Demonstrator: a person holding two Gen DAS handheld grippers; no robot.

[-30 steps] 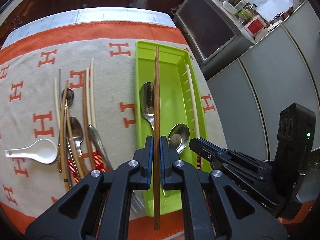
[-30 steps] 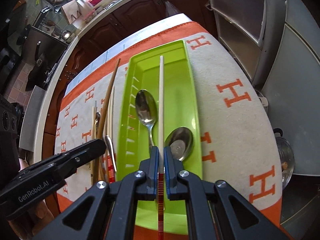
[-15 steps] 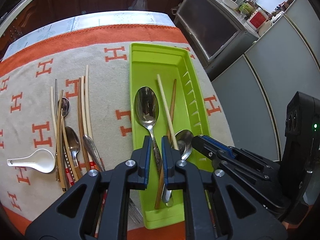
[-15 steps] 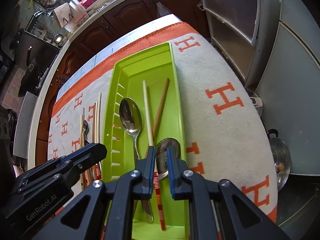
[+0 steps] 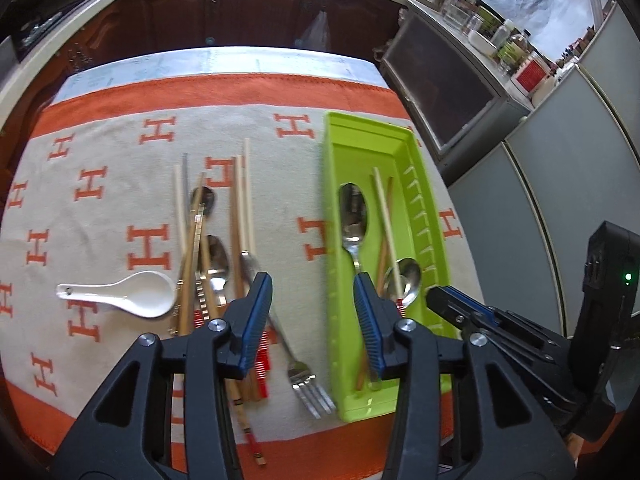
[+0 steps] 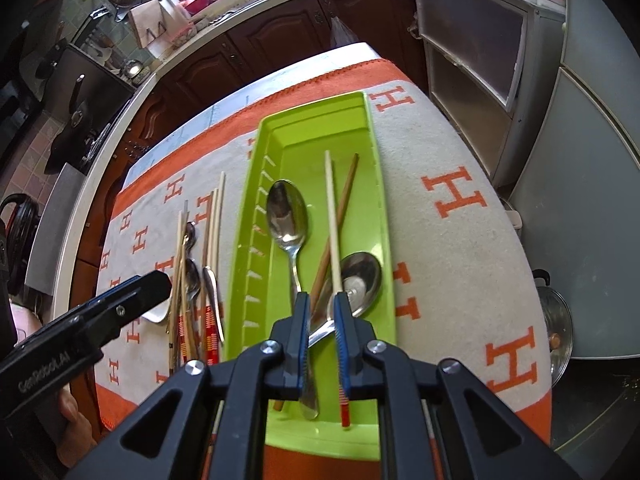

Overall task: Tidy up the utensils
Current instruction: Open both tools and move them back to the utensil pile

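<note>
The green tray [image 5: 333, 200] [image 6: 316, 109] lies on the right of the cloth. It holds a steel spoon [image 5: 353, 213] [image 6: 286, 216], a second spoon [image 6: 360, 280], a cream chopstick [image 5: 383, 216] [image 6: 332, 216] and a brown chopstick [image 6: 340, 208] crossed under it. My left gripper [image 5: 313, 285] is open wide and empty, hovering over the cloth between the tray and the loose pile. My right gripper [image 6: 321, 304] is open over the tray's near end, with nothing between its fingers. The pile holds chopsticks [image 5: 240, 208], spoons [image 5: 216, 256], a fork [image 5: 308, 384] and a white ceramic spoon [image 5: 132, 295].
An orange-and-cream cloth [image 5: 120, 168] with H marks covers the table. Grey cabinet doors [image 5: 560, 200] stand close to the table's right edge. A steel pot [image 6: 557, 320] sits low on the right. Dark wooden cupboards [image 6: 256, 52] are behind.
Both grippers let go of their chopsticks, which now lie crossed in the tray, and opened. The left gripper has shifted left, from over the tray to over the cloth.
</note>
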